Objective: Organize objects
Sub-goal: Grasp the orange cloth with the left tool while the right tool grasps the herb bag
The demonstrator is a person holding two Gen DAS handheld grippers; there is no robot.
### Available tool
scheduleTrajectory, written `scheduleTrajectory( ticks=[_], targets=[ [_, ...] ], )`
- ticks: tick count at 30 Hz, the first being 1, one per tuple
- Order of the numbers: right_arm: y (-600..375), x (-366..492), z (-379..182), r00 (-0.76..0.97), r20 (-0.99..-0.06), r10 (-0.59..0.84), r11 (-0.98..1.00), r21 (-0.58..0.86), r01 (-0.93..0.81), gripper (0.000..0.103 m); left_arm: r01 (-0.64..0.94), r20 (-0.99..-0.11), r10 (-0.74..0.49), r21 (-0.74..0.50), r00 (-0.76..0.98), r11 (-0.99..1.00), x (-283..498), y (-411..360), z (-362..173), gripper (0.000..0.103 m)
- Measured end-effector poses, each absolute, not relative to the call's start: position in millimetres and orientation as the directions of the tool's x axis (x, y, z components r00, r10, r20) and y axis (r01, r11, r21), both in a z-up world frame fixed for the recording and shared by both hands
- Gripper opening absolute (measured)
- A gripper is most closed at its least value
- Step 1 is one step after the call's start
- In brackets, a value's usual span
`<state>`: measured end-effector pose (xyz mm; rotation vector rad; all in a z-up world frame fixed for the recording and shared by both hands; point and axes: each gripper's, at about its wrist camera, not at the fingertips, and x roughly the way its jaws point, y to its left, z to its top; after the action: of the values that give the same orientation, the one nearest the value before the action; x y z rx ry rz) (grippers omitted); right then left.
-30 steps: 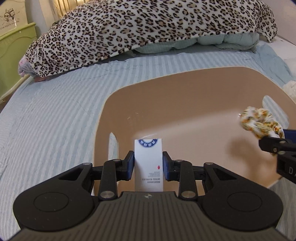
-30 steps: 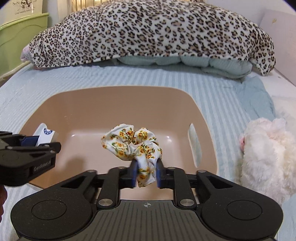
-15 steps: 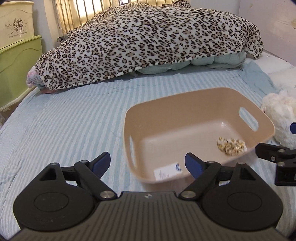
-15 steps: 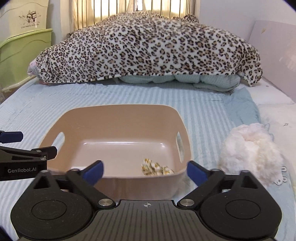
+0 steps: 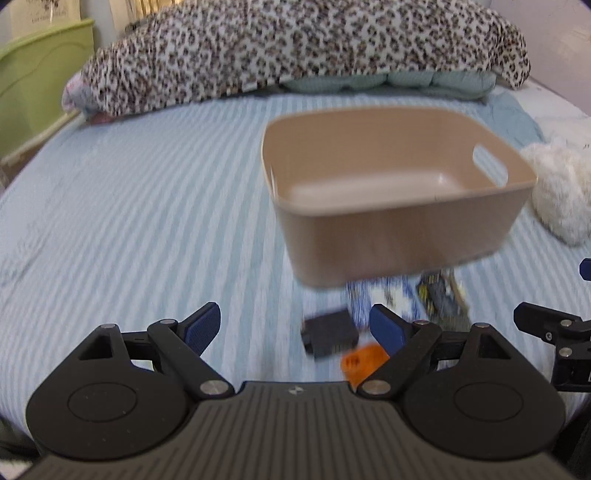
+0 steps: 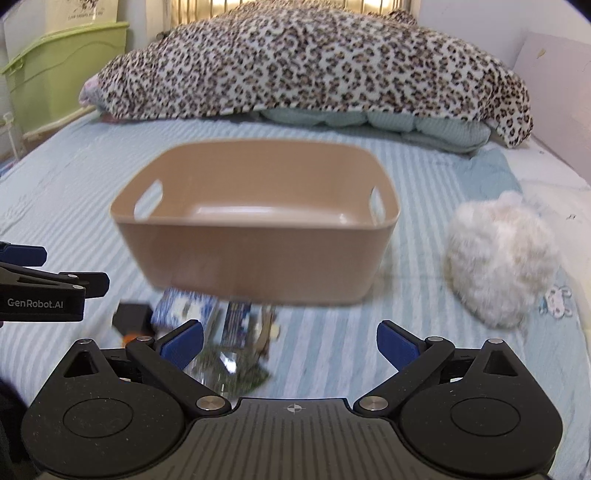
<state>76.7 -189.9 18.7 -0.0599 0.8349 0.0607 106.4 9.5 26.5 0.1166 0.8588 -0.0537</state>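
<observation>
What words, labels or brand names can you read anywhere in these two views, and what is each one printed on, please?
"GenRobot.AI": white lettering on the side of the left gripper, seen from the right wrist view.
Poster above the green cabinet: a line of small print, too blurred to read.
Packets on the bed in front of the basket: printed patterns, too blurred to read.
Nothing else legible.

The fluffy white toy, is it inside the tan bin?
No, the fluffy white toy lies on the striped bed cover, to the right of the tan bin.
</observation>
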Motion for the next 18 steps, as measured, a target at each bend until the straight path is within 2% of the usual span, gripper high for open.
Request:
scheduleTrajectory(
  ticks=[7,18],
  targets=[
    [-190.7,77.2,-14.6,0.612,-0.789,0.056,0.997,0.011,-0.078,0.102,0.092,-0.807,-0.024,0.038,0.591,0.995,98.9,11.7,-7.0,0.088],
    [-187.5,91.7,-50.6,0.547,-0.827,0.13,0.989,0.07,-0.13,0.102,0.093,-0.828,-0.052,0.0,0.558,0.996,111.5,2.6,-33.9,0.088]
  ],
)
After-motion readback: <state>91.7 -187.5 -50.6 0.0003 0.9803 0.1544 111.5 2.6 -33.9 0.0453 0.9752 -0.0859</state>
